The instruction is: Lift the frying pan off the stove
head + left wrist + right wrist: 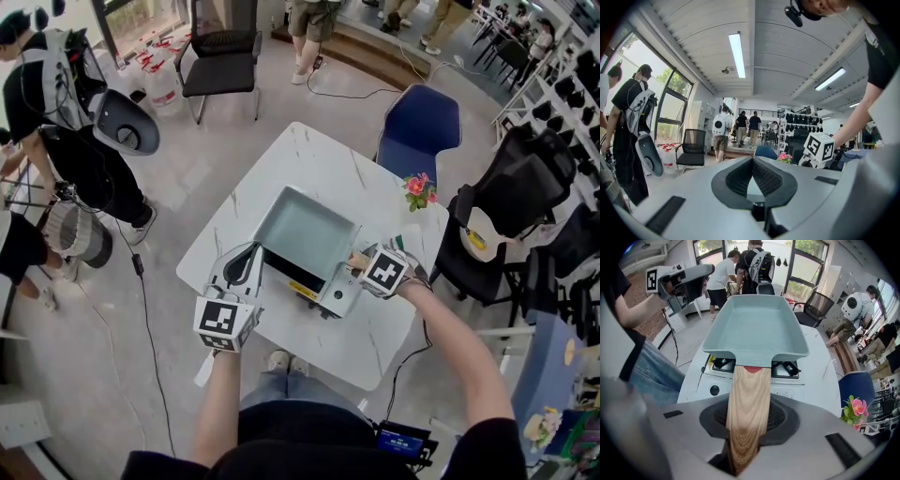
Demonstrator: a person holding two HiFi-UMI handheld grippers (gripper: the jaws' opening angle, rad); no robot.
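At the upper left of the head view a person (56, 122) stands on the floor in dark clothes, well apart from the white table (309, 159). Near the table's lower left edge the left gripper (251, 251) hangs just beside the stove (328, 292). Its jaws are clenched together with nothing between them, and it touches neither stove nor pan.

In the middle of the frame the frying pan (305, 234), pale grey-green and rectangular, sits over the stove. From the right gripper view its near edge stands clear above the burner grates. Whether the far edge touches them I cannot tell.

Right of the stove, the right gripper (361, 263) points steeply down, its jaws clamped on the pan's wooden handle (747, 404), which runs straight back between the pads. Further right, pink flowers (419, 190) stand at the table's edge, with a blue chair (419, 127) above them.
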